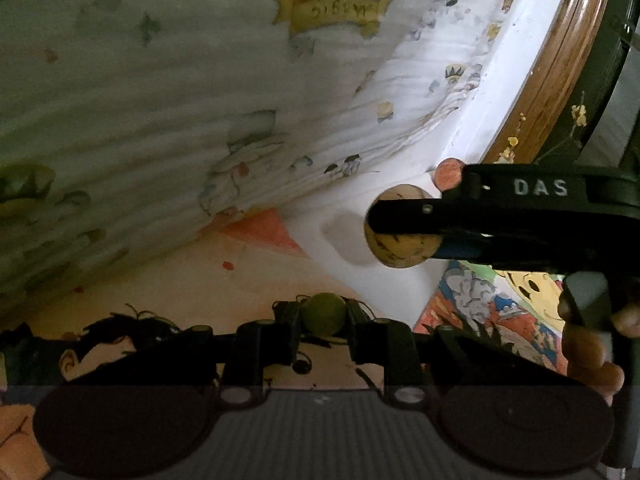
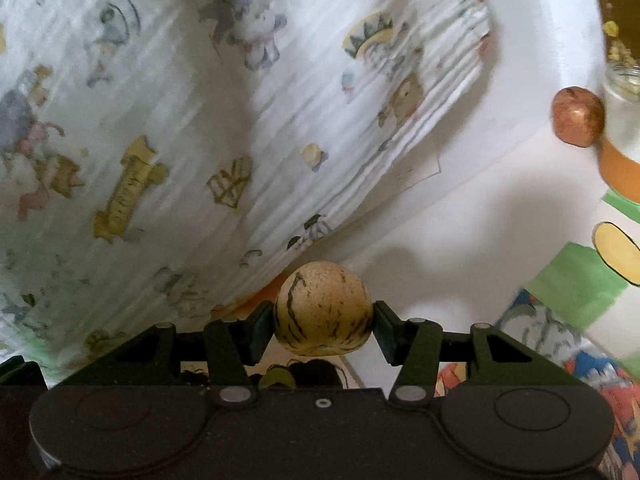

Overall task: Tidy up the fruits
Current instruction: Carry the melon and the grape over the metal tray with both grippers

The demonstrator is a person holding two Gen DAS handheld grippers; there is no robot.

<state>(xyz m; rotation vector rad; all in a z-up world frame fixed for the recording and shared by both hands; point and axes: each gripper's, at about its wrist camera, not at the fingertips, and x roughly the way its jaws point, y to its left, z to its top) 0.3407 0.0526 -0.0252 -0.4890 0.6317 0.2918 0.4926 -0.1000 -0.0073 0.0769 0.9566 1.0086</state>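
My left gripper (image 1: pixel 323 315) is shut on a small round green fruit (image 1: pixel 323 313) and holds it above the printed sheet. My right gripper (image 2: pixel 324 314) is shut on a tan round fruit with dark streaks (image 2: pixel 323 308); in the left wrist view that fruit (image 1: pixel 394 246) shows at the right gripper's tip, up and to the right of my left gripper. A reddish apple-like fruit (image 2: pixel 578 116) rests on the white surface at the far right, next to a glass jar (image 2: pixel 624 108); it also peeks out behind the right gripper in the left wrist view (image 1: pixel 448 174).
A large white pillow with cartoon prints (image 2: pixel 200 120) fills the left and middle. A cartoon-printed sheet (image 1: pixel 200 280) covers the surface below. A wooden rim (image 1: pixel 552 68) runs along the far right. An orange-banded object (image 2: pixel 618 168) sits under the jar.
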